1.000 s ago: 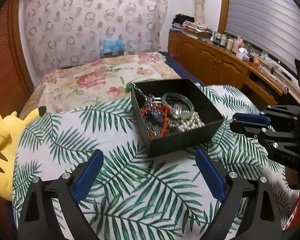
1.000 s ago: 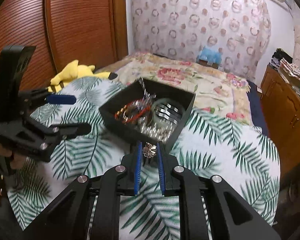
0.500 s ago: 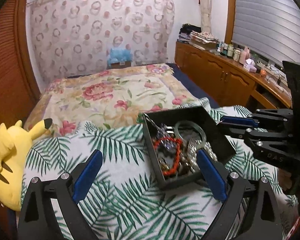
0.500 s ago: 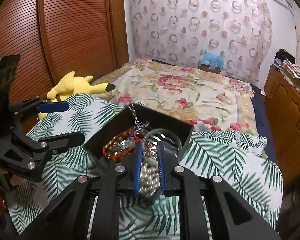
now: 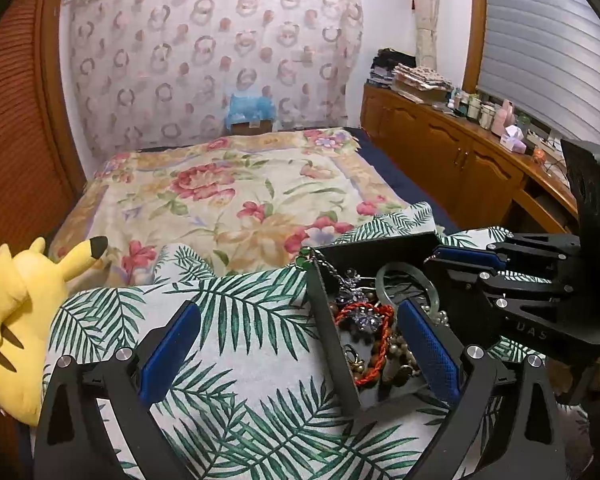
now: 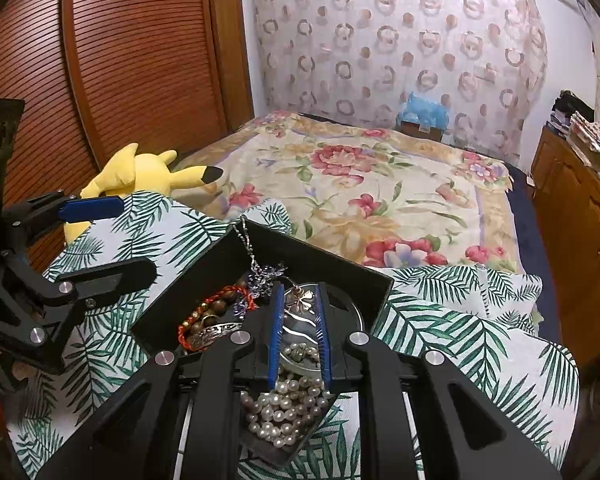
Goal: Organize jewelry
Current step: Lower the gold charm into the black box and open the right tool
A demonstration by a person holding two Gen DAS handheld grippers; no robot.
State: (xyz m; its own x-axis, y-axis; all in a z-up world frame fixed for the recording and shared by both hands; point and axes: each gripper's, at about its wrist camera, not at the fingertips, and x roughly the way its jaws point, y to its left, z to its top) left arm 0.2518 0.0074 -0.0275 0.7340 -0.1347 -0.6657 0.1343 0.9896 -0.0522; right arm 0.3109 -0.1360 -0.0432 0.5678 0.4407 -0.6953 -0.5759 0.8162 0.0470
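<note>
Right wrist view: right gripper [image 6: 299, 312] was narrowed onto a gold flower charm [image 6: 299, 300], poised over the black jewelry box [image 6: 204, 264] on the palm-print cloth [image 6: 452, 332]. Pearl strand [image 6: 284, 408], red bead bracelet [image 6: 220, 300] lay inside. Left gripper [image 5: 296, 344] was spread wide, empty, straddling the box's near wall.

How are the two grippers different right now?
The left gripper is spread wide open and holds nothing, while the right gripper is nearly closed, pinching a small gold flower charm. The left gripper straddles the near wall of the black jewelry box, while the right gripper hangs over the middle of the box, above the pearls. Both have black arms with blue pads.
</note>
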